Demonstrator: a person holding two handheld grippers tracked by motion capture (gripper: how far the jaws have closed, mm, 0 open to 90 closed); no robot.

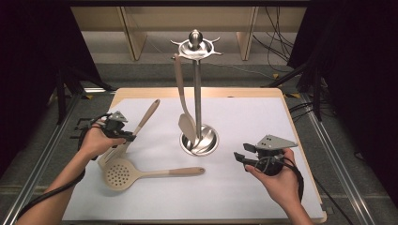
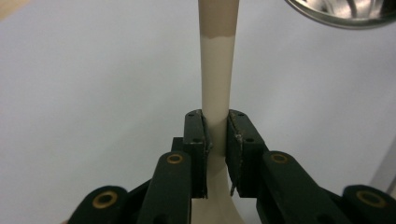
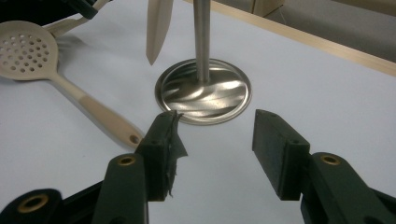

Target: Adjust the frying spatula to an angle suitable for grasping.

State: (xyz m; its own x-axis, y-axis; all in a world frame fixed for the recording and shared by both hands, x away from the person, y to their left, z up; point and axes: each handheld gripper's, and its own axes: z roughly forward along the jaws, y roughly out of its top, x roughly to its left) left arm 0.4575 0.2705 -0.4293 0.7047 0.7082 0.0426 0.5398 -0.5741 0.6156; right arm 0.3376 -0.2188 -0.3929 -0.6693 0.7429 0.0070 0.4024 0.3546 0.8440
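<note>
My left gripper (image 1: 126, 139) is shut on the pale neck of a cream turner (image 1: 141, 123), whose wooden handle slants up and to the right off the table. In the left gripper view the pads (image 2: 196, 135) of the left gripper (image 2: 216, 125) press both sides of that turner's neck (image 2: 217, 84). A cream perforated skimmer (image 1: 119, 173) lies flat just in front of it, handle pointing right. My right gripper (image 1: 240, 157) hovers open at the right with nothing between its jaws. In the right gripper view the right gripper (image 3: 215, 135) faces the steel stand's base (image 3: 203, 91) and the skimmer (image 3: 28, 51).
A steel utensil stand (image 1: 197, 93) rises mid-table from a round dished base (image 1: 200, 139), with one cream spatula (image 1: 184, 108) hanging from its top hooks. A white sheet (image 1: 263, 122) covers the wooden table. Dark curtains and cables ring the table.
</note>
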